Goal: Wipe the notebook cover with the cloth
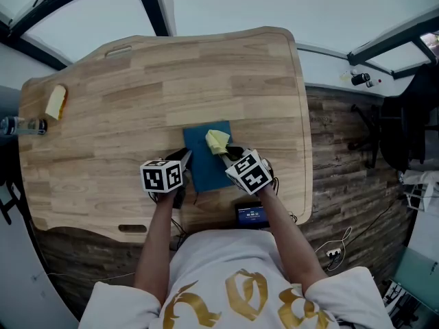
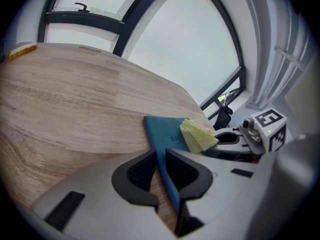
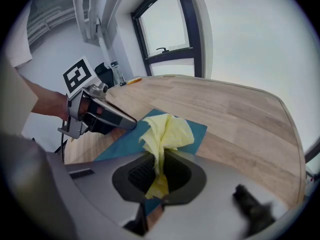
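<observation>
A blue notebook [image 1: 206, 163] lies flat near the front edge of the wooden table [image 1: 137, 94]. My left gripper [image 1: 184, 162] is shut on the notebook's left edge; in the left gripper view the cover [image 2: 164, 130] runs between the two black pads [image 2: 141, 173]. My right gripper [image 1: 226, 153] is shut on a crumpled yellow cloth [image 1: 217, 140], which rests on the far part of the cover. In the right gripper view the cloth [image 3: 167, 131] bulges out of the jaws over the notebook [image 3: 196, 129], with the left gripper [image 3: 127, 122] close beside it.
A yellow sponge-like block [image 1: 56, 101] and a small bottle [image 1: 24, 125] sit at the table's far left edge. A small device with a lit screen [image 1: 252, 215] hangs at the front edge. A dark office chair [image 1: 411, 115] stands on the floor to the right.
</observation>
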A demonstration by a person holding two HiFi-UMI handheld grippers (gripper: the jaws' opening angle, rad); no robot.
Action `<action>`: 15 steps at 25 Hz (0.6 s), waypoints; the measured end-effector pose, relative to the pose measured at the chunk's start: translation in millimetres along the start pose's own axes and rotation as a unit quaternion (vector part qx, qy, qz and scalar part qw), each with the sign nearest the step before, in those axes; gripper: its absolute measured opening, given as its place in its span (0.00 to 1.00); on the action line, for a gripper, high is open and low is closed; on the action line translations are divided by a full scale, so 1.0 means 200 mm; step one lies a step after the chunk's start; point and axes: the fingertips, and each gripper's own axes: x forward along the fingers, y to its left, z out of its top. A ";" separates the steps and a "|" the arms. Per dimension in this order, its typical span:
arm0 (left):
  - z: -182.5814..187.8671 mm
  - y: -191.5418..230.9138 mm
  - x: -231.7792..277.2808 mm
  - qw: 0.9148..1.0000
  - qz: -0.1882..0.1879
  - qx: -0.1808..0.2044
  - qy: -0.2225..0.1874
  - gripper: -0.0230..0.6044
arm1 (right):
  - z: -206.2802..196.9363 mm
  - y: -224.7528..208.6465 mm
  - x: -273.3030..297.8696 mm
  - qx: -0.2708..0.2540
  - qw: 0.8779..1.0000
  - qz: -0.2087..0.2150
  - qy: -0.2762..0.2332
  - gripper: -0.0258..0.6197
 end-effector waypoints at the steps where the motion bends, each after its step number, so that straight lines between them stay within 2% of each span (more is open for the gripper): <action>1: 0.00 0.00 0.00 1.000 -0.001 0.000 0.000 0.15 | 0.01 -0.01 0.00 0.001 1.000 -0.007 -0.001 0.10; 5: 0.00 0.00 0.00 1.000 -0.001 -0.002 0.000 0.15 | 0.03 -0.07 0.00 0.004 0.999 -0.033 -0.016 0.10; 15: -0.01 0.00 0.00 1.000 -0.002 -0.003 0.002 0.14 | 0.06 -0.16 -0.01 0.012 0.997 -0.064 -0.030 0.10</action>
